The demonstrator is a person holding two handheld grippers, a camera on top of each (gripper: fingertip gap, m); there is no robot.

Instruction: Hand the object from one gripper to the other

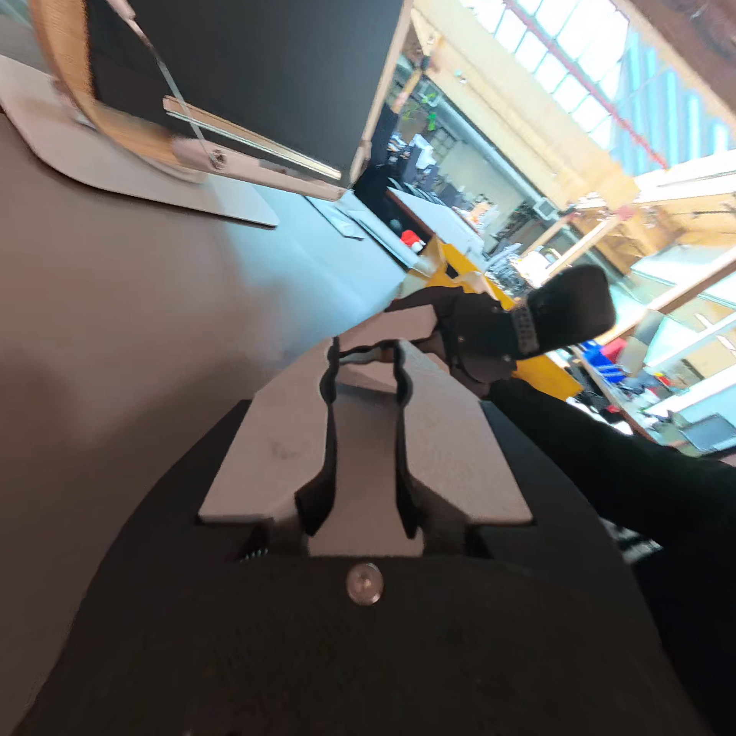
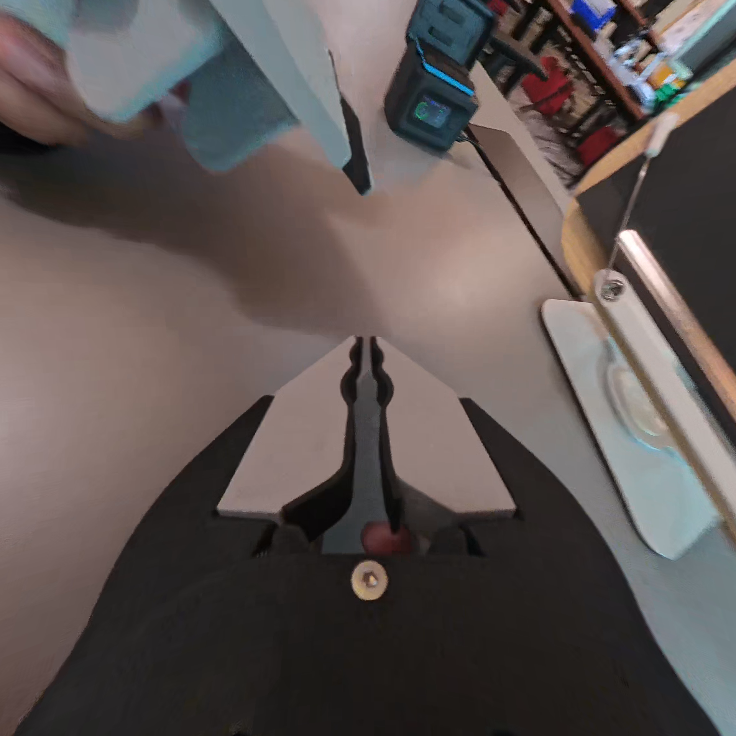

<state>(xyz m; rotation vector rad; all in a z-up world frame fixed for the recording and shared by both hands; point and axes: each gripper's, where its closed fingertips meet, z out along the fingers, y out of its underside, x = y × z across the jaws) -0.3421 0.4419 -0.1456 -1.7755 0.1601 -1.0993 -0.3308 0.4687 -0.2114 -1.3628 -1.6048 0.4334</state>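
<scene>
My left gripper point(image 1: 366, 348) is open, with a clear gap between its grey fingers, and holds nothing. Just beyond its tips, the fingers point(image 1: 398, 324) of my right gripper point in from the right, with a small grey and brown piece point(image 1: 372, 355) under them. In the right wrist view my right gripper point(image 2: 364, 340) is shut to a hairline gap. A small reddish-brown object point(image 2: 384, 537) shows pinched low between its fingers; the rest of it is hidden. One left finger point(image 2: 318, 99) with a black pad hangs above, apart from the right tips.
A black board in a wooden frame stands on a white base plate point(image 2: 637, 418), also in the left wrist view point(image 1: 119, 167). A black box with a blue stripe point(image 2: 434, 91) sits at the table's far edge. A hand point(image 2: 24, 79) and a black sleeve point(image 1: 597, 498) are close by. The gap from one gripper's tips to the other's is roughly 7 cm. Left tips and right tips are each some 30 cm from the white base plate point(image 2: 637, 418).
</scene>
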